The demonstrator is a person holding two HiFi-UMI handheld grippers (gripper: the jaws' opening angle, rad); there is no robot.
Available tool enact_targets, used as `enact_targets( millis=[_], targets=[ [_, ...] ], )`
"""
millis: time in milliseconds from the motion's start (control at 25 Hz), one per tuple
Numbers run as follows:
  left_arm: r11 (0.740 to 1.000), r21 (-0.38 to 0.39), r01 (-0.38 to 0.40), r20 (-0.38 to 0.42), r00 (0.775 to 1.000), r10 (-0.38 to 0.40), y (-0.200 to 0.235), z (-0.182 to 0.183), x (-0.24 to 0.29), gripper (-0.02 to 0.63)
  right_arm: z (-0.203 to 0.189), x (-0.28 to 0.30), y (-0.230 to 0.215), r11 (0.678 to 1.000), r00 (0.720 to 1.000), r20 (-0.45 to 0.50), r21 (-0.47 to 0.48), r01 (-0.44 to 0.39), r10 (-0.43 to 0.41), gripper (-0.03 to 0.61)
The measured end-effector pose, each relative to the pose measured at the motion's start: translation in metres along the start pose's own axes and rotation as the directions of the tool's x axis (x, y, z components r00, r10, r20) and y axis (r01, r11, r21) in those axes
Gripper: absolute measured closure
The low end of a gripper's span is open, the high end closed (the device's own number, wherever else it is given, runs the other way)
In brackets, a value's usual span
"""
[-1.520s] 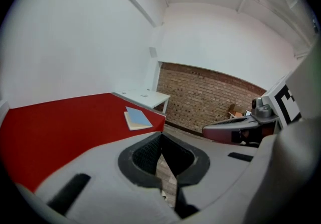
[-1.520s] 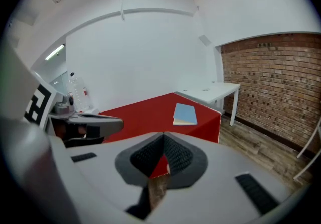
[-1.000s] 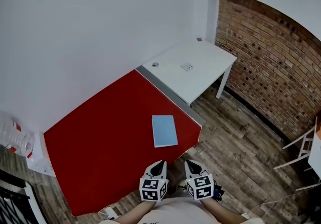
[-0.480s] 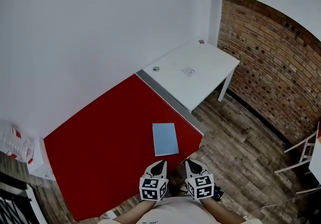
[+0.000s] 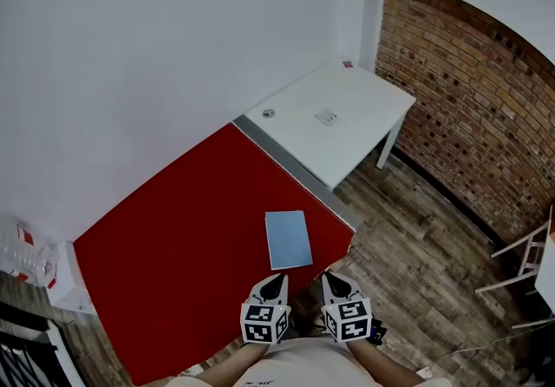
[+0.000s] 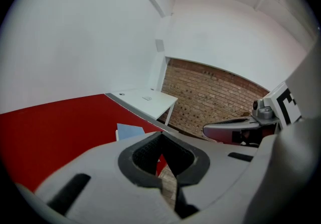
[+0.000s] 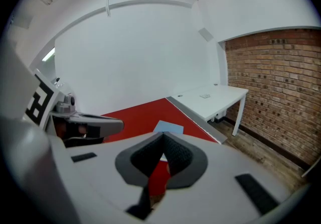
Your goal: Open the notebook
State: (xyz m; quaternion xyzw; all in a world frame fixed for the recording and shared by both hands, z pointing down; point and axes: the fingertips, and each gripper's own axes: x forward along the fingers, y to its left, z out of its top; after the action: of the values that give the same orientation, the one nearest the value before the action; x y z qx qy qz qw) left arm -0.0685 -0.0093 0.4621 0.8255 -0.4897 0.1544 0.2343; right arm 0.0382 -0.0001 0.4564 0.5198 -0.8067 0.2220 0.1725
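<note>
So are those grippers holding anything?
Nothing. Both the left gripper and right gripper are shut and empty; the notebook lies untouched on the red table.

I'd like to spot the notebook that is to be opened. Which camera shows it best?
The head view: the blue notebook lies whole and closed on the red table. Both gripper views catch only a small part of it above their own jaws.

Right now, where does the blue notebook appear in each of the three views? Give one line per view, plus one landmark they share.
Head view: notebook at lower centre, on the red table near its right edge.
Left gripper view: notebook left of centre, just above the jaws, partly hidden by them.
Right gripper view: notebook near centre, just above the jaws.
Shared landmark: the white desk beyond the red table.
</note>
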Motion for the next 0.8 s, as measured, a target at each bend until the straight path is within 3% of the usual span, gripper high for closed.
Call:
enact_targets(
  millis=[560, 800],
  targets=[
    [0.997, -0.062, -0.037, -0.090, 0.995, 0.031, 0.042, -0.025, 0.028, 0.607, -0.011, 0.043, 0.001, 1.000, 0.997, -0.072, 0.026, -0.009, 0.011, 0.572],
    [0.996, -0.056, -0.063, -0.120, 0.991, 0.056, 0.061, -0.031, 0.050, 0.607, -0.013, 0.070, -0.002, 0.999, 0.995, -0.090, 0.040, -0.028, 0.031, 0.572]
  ],
)
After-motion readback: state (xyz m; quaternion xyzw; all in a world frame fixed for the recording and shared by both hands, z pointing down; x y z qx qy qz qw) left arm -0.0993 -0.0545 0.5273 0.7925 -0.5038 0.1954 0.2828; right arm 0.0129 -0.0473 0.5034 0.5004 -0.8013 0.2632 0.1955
